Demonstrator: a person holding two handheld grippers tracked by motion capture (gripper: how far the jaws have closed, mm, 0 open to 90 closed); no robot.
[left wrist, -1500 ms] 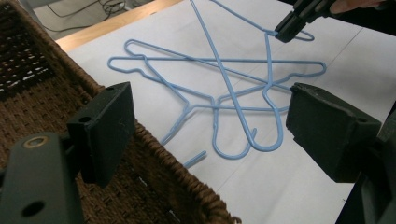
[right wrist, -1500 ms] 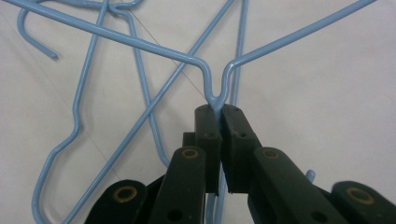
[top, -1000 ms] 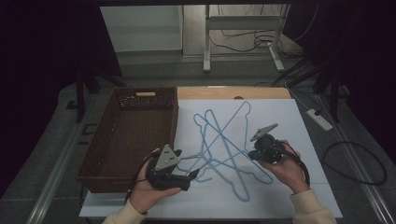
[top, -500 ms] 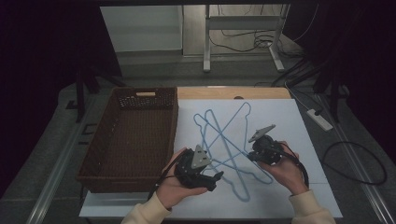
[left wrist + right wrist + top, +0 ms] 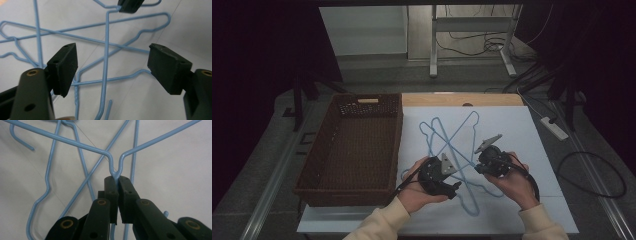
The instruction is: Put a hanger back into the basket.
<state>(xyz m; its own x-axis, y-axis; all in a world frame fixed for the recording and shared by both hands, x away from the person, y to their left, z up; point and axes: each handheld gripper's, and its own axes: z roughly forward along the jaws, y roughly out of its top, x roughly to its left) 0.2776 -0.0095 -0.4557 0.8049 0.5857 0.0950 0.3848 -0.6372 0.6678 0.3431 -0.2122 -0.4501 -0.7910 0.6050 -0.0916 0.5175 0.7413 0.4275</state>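
Note:
Several light-blue wire hangers (image 5: pixel 451 142) lie tangled on the white tabletop (image 5: pixel 522 130). My right gripper (image 5: pixel 477 167) is at their right side, shut on the dip in one hanger's wire (image 5: pixel 117 171), as the right gripper view (image 5: pixel 118 180) shows. My left gripper (image 5: pixel 456 175) is just left of it, over the lower part of the tangle. Its jaws (image 5: pixel 112 57) stand open and have just been closing, with an upright run of hanger wire (image 5: pixel 106 65) between the pads, untouched. The other gripper's tip (image 5: pixel 130 5) pinches the same wire farther up.
A brown woven basket (image 5: pixel 398 145) sits on the table's left half, close to the left hand. A wooden strip (image 5: pixel 462 100) runs along the far edge. A power strip (image 5: pixel 554 127) and cables (image 5: pixel 592 175) lie on the floor to the right.
The left hand has moved right, from beside the basket to the hangers next to the right gripper, and has turned toward it. The right hand has kept still with its grip.

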